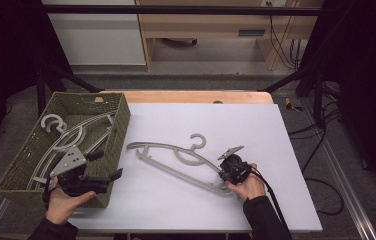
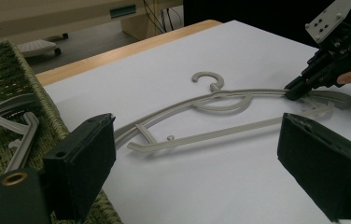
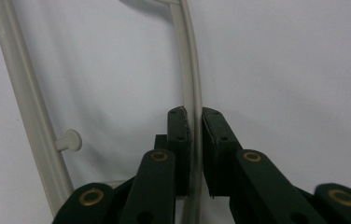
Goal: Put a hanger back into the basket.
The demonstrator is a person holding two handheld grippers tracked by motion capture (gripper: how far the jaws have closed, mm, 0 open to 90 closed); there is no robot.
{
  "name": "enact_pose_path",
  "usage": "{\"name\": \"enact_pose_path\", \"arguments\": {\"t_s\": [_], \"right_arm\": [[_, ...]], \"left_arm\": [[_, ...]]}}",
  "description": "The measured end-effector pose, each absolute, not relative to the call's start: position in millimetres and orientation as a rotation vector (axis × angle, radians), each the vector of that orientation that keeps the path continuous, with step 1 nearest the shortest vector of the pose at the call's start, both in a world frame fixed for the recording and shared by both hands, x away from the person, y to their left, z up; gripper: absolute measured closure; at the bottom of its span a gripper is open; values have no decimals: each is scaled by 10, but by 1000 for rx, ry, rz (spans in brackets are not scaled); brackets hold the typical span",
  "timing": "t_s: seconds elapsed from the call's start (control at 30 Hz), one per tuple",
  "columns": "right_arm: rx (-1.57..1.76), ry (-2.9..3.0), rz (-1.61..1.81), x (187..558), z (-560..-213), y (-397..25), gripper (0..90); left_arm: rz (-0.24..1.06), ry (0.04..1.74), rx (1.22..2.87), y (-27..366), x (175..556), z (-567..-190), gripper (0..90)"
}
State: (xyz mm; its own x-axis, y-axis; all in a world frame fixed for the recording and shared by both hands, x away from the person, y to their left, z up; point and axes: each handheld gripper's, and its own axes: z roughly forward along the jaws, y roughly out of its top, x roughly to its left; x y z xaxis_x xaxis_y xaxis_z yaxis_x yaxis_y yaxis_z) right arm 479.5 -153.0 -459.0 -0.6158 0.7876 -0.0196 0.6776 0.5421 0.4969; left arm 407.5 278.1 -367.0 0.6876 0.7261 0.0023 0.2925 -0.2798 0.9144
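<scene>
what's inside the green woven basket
The basket holds grey plastic hangers, at least two, overlapping; one hook pokes up at the far left. The left gripper and near wall hide their lower ends, so the count is unsure.

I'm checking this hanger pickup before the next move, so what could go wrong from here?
1. The right gripper pinches the hanger on one thin arm near its end, far from the hook, so once lifted it may swing or slip out.
2. The hanger's far end lies close to the basket; carried over, it could catch on the rim.
3. Other hangers already lie in the basket, so this one may tangle with them.
</scene>
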Motion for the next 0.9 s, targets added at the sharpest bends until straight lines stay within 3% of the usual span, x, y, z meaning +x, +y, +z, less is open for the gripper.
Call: {"name": "enact_pose_path", "arguments": {"t_s": [0.4, 0.9], "right_arm": [[1095, 2522, 765, 4777, -4476, -1664, 833], [893, 2579, 929, 4546, -4054, -1799, 832]], "left_arm": [[527, 798, 1858, 2784, 4070, -3658, 110], [505, 750, 1919, 2664, 4068, -3434, 108]]}}
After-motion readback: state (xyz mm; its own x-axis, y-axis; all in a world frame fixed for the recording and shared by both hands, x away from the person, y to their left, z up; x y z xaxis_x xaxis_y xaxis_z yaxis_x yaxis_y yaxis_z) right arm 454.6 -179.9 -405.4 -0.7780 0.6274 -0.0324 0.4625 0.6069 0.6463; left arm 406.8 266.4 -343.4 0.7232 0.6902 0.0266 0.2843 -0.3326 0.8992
